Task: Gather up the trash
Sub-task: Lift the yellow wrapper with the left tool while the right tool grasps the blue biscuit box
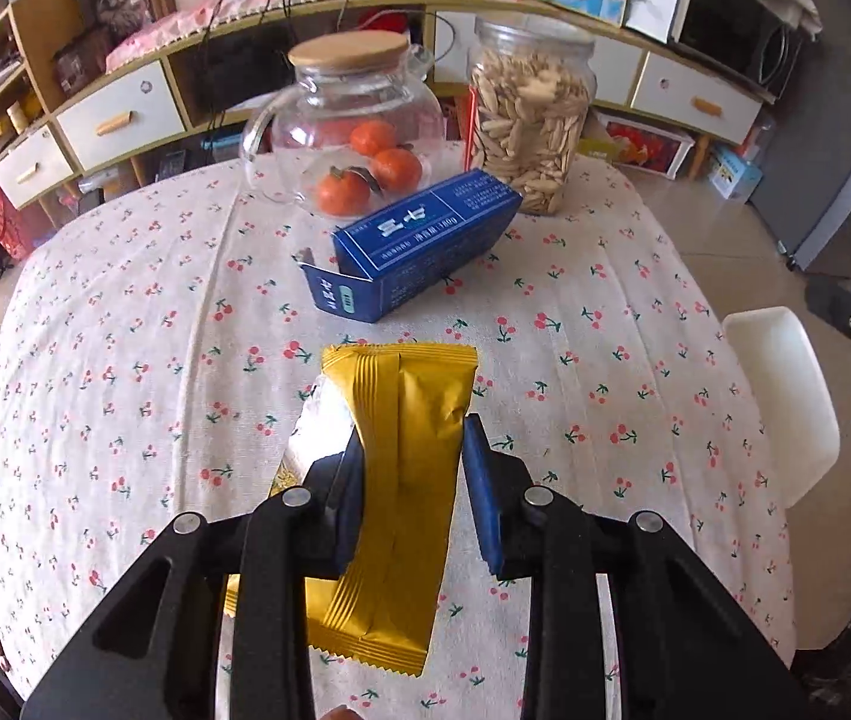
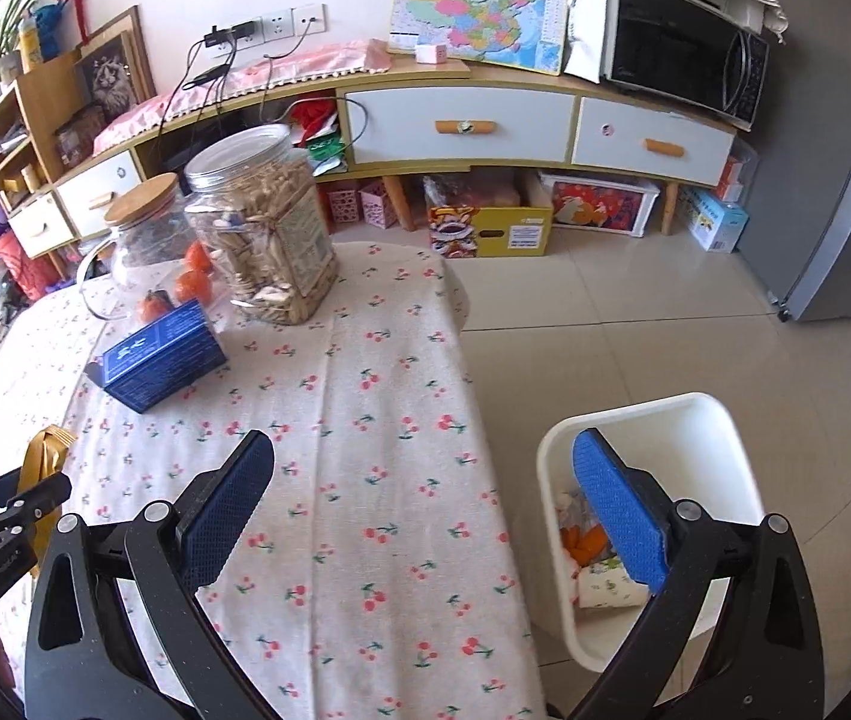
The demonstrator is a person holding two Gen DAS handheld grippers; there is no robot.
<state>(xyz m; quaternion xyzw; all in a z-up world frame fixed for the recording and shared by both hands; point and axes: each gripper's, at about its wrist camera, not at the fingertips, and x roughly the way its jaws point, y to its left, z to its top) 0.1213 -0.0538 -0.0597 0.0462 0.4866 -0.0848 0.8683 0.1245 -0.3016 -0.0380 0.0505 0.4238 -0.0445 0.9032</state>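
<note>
Left wrist view, left claw [image 1: 410, 468] grasping gold wrapper [image 1: 401, 480]; right claw [image 2: 425, 504] released, blue box [image 1: 419, 243] reads "180g"

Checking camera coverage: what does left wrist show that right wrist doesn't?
Left wrist only: the left gripper shut on the gold foil snack wrapper, held above the cherry-print tablecloth.

Right wrist only: the inside of the white plastic bin on the floor, already holding scraps, and the right gripper open with nothing between its pads.

Both: the open blue cardboard box, the clear glass jug with oranges, and the clear plastic jar of pale sticks.
</note>
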